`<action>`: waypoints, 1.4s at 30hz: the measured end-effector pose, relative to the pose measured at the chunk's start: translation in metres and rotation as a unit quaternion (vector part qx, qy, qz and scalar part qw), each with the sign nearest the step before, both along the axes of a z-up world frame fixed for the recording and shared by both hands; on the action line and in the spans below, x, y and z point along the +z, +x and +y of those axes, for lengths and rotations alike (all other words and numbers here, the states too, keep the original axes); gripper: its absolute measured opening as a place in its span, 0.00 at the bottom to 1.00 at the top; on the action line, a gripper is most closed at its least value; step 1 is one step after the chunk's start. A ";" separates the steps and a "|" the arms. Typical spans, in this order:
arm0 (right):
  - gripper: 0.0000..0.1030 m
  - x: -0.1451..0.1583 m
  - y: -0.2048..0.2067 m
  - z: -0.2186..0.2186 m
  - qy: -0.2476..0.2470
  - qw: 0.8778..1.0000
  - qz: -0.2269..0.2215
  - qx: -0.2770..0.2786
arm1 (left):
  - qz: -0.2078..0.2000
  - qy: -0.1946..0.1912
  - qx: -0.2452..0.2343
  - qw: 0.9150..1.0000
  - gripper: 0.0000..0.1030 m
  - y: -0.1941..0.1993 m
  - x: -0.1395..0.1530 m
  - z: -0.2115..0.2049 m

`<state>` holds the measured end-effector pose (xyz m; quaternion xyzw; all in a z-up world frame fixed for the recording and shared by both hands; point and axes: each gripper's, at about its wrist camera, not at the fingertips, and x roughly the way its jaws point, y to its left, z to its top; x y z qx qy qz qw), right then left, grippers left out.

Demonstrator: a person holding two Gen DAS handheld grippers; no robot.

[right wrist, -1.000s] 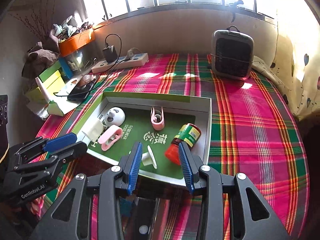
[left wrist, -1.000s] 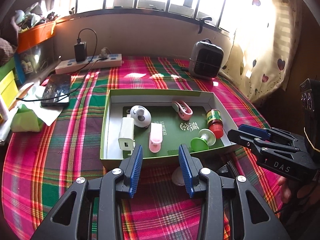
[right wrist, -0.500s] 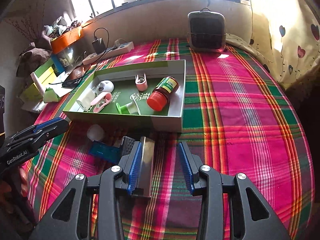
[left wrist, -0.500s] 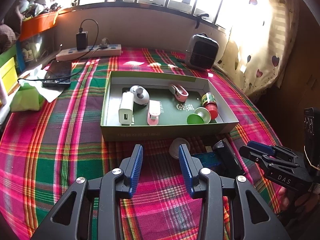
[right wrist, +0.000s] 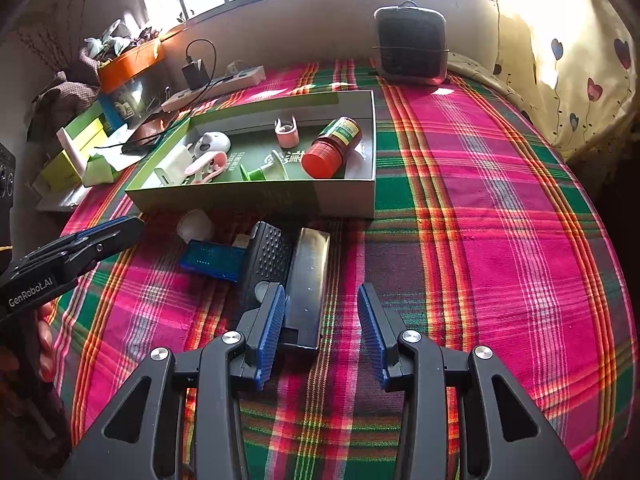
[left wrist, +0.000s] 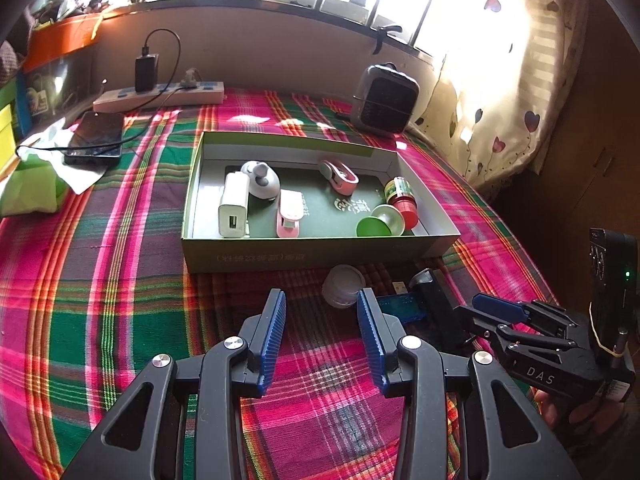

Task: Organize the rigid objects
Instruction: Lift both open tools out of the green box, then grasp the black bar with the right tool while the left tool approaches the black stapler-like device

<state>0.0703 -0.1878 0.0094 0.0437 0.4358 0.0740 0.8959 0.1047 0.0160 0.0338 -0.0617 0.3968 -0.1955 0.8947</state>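
A green box [left wrist: 304,254] [right wrist: 260,200] on the plaid cloth holds a white charger [left wrist: 233,205], a grey round gadget [left wrist: 262,180], two pink clips [left wrist: 289,216], a green suction cup [left wrist: 378,224] and a red-capped bottle [left wrist: 402,200] [right wrist: 332,148]. In front of the box lie a white round lid [left wrist: 343,285] [right wrist: 195,224], a blue flat case [right wrist: 212,260], a black studded block [right wrist: 268,260] and a dark metallic bar [right wrist: 308,280]. My left gripper [left wrist: 320,336] is open and empty, just short of the lid. My right gripper [right wrist: 320,332] is open, its left finger beside the bar.
A grey heater [left wrist: 384,100] [right wrist: 412,46] stands behind the box. A power strip with a charger [left wrist: 160,94], a phone [left wrist: 96,138] and green packets [left wrist: 32,192] lie at the left. A curtain [left wrist: 500,80] hangs at the right, past the table edge.
Both grippers have pulled back from the box toward the near side. The loose items in front of the box have come into view. Both stay open.
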 end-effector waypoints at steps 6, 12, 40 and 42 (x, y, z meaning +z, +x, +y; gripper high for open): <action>0.51 -0.004 0.007 0.001 -0.015 1.000 0.012 -0.015 | 0.005 -0.022 -0.001 1.000 0.35 0.004 -0.004 0.007; 0.51 -0.006 0.013 0.010 -0.069 0.997 0.007 -0.023 | 0.007 -0.030 -0.004 1.000 0.35 0.004 -0.006 0.008; 0.24 -0.003 -0.013 -0.050 -0.046 0.997 -0.009 -0.054 | -0.006 0.026 -0.048 0.998 0.35 -0.019 0.015 -0.070; 0.24 -0.003 -0.018 -0.054 -0.041 0.998 -0.009 -0.052 | -0.002 0.034 -0.054 0.998 0.35 -0.019 0.013 -0.081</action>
